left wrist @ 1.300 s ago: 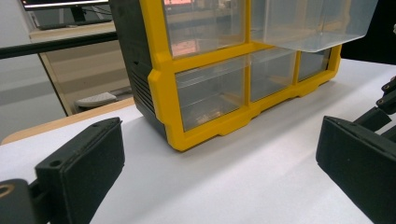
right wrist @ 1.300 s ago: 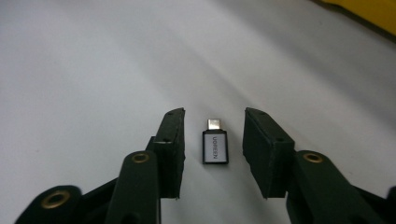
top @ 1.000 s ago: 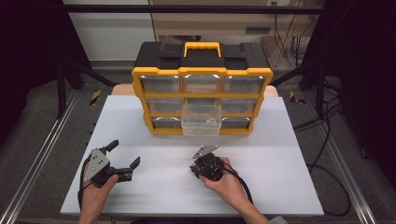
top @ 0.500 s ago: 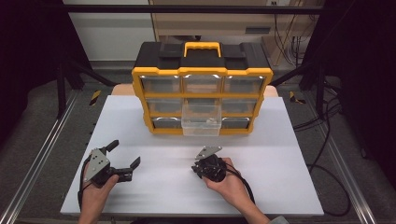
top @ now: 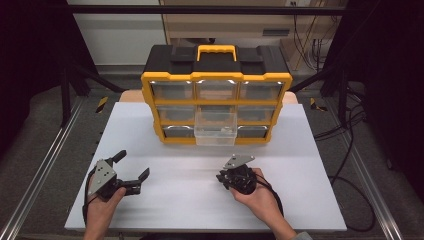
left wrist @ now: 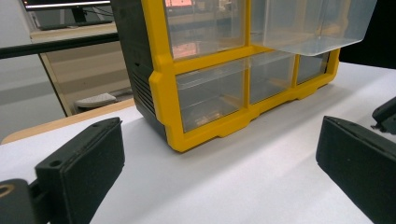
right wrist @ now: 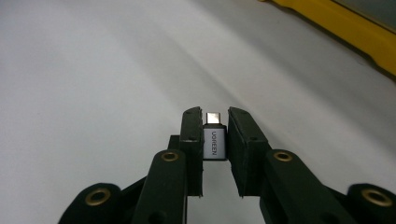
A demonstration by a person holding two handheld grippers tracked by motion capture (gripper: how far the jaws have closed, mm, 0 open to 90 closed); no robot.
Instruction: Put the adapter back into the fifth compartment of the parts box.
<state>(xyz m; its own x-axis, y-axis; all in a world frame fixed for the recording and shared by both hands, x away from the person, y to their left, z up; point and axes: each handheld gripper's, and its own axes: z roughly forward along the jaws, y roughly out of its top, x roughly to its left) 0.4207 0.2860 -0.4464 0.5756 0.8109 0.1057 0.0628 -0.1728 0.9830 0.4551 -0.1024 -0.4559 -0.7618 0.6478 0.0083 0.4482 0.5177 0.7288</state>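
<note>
The right hand-held gripper (right wrist: 215, 128) clamps a small adapter (right wrist: 214, 140) plug-outward, probably bound for the open drawer (top: 215, 131), while the left hand-held gripper (top: 131, 169) rests wide open, empty, on the worktop (top: 190, 200).

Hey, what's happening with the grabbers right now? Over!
Right gripper shut on small adapter. Left gripper open, empty. One drawer open. Nothing between.

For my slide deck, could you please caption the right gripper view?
Right gripper shut on a small silver adapter with a metal plug tip, above the white table.
</note>
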